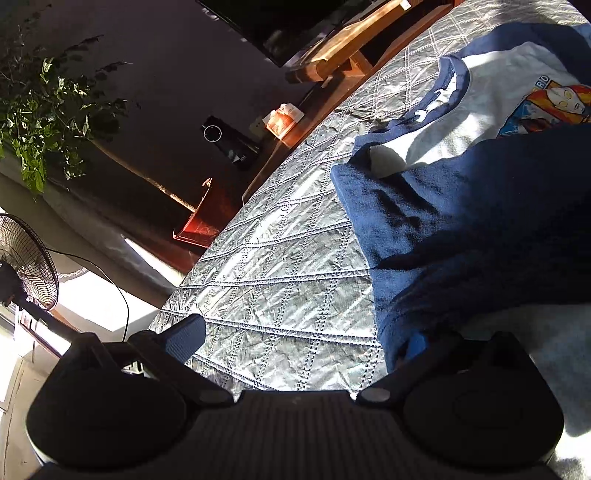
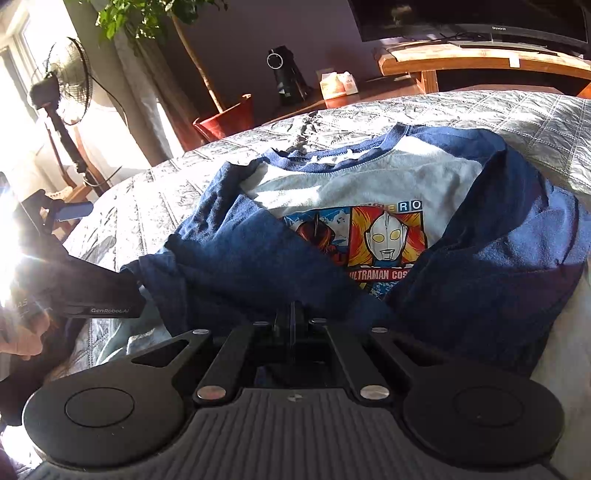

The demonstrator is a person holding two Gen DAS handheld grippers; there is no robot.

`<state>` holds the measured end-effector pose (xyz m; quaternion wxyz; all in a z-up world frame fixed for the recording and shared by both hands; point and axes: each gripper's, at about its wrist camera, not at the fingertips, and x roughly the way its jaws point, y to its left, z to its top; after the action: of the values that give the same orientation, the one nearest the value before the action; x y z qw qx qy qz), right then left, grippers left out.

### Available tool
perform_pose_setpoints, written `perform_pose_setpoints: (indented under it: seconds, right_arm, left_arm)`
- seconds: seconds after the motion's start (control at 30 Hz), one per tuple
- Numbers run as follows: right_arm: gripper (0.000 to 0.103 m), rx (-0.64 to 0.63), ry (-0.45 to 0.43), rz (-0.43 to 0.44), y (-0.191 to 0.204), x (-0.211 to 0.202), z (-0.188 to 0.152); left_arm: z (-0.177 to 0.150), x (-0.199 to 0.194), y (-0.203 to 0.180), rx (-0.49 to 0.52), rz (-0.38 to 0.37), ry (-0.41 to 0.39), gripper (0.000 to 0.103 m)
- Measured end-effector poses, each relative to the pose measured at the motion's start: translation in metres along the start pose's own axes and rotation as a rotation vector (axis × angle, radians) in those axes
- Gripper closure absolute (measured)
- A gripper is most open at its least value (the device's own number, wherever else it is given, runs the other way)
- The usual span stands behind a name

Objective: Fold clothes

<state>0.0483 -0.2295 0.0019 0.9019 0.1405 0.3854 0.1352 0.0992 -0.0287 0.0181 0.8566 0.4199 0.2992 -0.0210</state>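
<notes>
A white shirt with navy sleeves and an Ultraman print (image 2: 384, 236) lies on the quilted bed (image 2: 155, 206), both sleeves folded in over the chest. My right gripper (image 2: 292, 314) is shut at the near end of the sleeves, where its tips meet the navy cloth; whether it pinches the cloth is unclear. My left gripper (image 1: 306, 343) is open at the shirt's left edge; one blue pad (image 1: 186, 338) shows over the quilt and the other finger is hidden under the navy sleeve (image 1: 443, 229). It also shows in the right wrist view (image 2: 74, 210).
The silver quilted bedspread (image 1: 280, 280) spreads left of the shirt. Beyond the bed stand a wooden bench (image 2: 480, 59), a TV (image 2: 461, 18), a tissue box (image 2: 334, 85), a black appliance (image 2: 286, 74), a potted plant (image 2: 225, 118) and a standing fan (image 2: 70, 81).
</notes>
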Motion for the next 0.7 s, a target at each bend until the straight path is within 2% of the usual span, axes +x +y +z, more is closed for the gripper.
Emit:
perform_pose_setpoints:
  seconds: [0.13, 0.2, 0.3, 0.33, 0.47, 0.53, 0.6, 0.67, 0.7]
  right_arm:
    - [0.103, 0.008, -0.001, 0.000, -0.002, 0.000, 0.001]
    - [0.103, 0.012, -0.002, 0.004, -0.002, 0.000, 0.001]
    - [0.103, 0.009, -0.001, 0.003, -0.002, 0.000, 0.001]
    - [0.103, 0.007, 0.000, 0.001, -0.001, 0.000, 0.001]
    - [0.103, -0.011, 0.000, -0.010, 0.001, 0.000, 0.001]
    - [0.103, -0.019, 0.000, -0.013, 0.002, 0.000, 0.001]
    - [0.103, -0.023, -0.001, -0.014, 0.002, 0.000, 0.001]
    - [0.103, -0.027, -0.001, -0.016, 0.003, 0.000, 0.002]
    - [0.103, -0.031, 0.000, -0.019, 0.004, 0.001, 0.002]
  left_arm:
    - [-0.002, -0.018, -0.001, 0.007, -0.090, -0.075, 0.001]
    - [-0.001, -0.018, 0.003, -0.012, -0.149, -0.034, 0.001]
    - [-0.004, -0.014, 0.012, -0.037, -0.254, 0.068, 0.001]
    - [-0.005, -0.015, 0.014, -0.037, -0.265, 0.087, 0.001]
    - [-0.015, -0.010, 0.008, 0.039, -0.185, 0.143, 0.001]
    - [-0.021, -0.009, 0.009, 0.054, -0.151, 0.145, 0.000]
    - [-0.021, -0.005, 0.012, 0.077, -0.075, 0.171, 0.001]
    - [-0.019, -0.005, 0.023, 0.054, -0.003, 0.171, 0.001]
    - [-0.017, -0.007, 0.033, -0.007, 0.004, 0.170, 0.001]
